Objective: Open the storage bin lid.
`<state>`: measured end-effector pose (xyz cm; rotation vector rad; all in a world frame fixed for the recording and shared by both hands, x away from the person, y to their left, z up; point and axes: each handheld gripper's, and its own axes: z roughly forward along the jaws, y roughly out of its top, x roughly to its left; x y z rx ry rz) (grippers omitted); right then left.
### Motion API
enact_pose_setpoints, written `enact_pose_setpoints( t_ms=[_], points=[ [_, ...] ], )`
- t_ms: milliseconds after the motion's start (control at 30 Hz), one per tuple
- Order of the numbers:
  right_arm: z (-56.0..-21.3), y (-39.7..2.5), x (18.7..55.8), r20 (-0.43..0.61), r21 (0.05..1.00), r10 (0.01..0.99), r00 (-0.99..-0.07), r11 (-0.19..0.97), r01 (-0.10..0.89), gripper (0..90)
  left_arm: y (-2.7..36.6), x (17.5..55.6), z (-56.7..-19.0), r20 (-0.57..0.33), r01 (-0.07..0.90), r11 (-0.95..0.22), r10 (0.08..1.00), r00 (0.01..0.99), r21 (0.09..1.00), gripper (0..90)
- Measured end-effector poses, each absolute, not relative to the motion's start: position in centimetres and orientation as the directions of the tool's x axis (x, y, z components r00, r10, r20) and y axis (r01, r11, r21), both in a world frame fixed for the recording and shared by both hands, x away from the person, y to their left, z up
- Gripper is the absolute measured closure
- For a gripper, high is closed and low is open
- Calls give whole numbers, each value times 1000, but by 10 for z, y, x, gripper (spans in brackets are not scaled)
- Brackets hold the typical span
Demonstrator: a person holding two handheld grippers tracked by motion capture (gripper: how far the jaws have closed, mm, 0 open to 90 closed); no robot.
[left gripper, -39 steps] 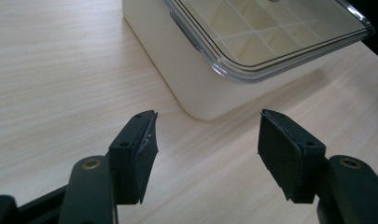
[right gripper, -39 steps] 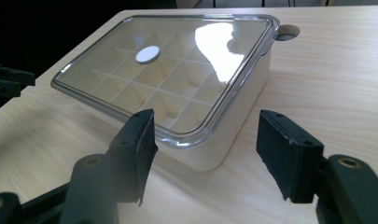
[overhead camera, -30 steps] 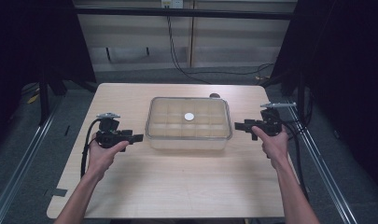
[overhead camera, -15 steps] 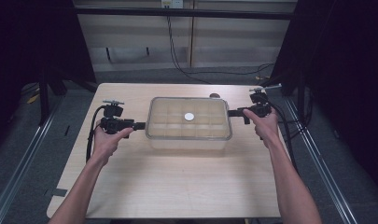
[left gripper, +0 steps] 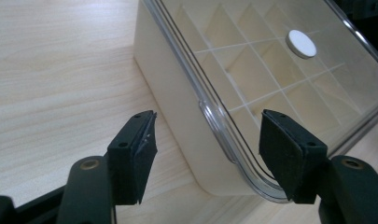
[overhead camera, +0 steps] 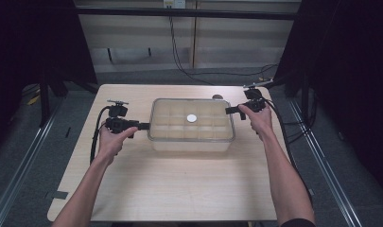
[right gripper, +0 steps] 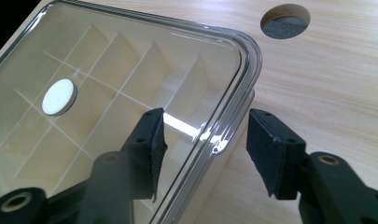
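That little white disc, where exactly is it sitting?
In the high view the white disc lies on the clear lid of the compartment box, near the lid's middle, about midway between the left gripper and the right gripper.

Pale wood-grain tabletop over a grey floor, dark curtains on both sides.
Round hole cut through near the far right corner, dark grey inside. Black cables trailing over the floor beyond the far edge, before light wall panels. Metal rails on the floor off the left and right edges; grey tape patch by the near left corner.
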<state>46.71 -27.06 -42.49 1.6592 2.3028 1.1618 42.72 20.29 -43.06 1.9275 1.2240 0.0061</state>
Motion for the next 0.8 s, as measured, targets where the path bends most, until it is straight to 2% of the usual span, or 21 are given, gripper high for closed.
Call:
enact_pose_setpoints(
  t_ms=[333, 367, 633, 667, 733, 800],
  points=[
    [-431, -271, 474, 386, 599, 836, -389, 93, 795, 502, 203, 433, -436, -418, 770, -193, 747, 518, 609, 371],
    [-433, -271, 474, 385, 593, 837, -388, 98, 799, 501, 203, 434, -437, -443, 782, -172, 743, 502, 599, 379],
    [-438, -267, 476, 403, 589, 830, -387, 89, 803, 486, 197, 439, -439, -471, 800, -181, 726, 501, 571, 409],
    [-438, -268, 477, 409, 588, 827, -386, 84, 804, 486, 195, 439, -439, -480, 804, -177, 722, 498, 567, 439],
    [-439, -268, 478, 406, 593, 828, -388, 85, 800, 487, 191, 440, -439, -490, 808, -181, 715, 499, 560, 440],
    [-439, -268, 478, 411, 593, 826, -386, 79, 801, 485, 187, 440, -440, -497, 806, -178, 707, 503, 564, 499]
  ],
)
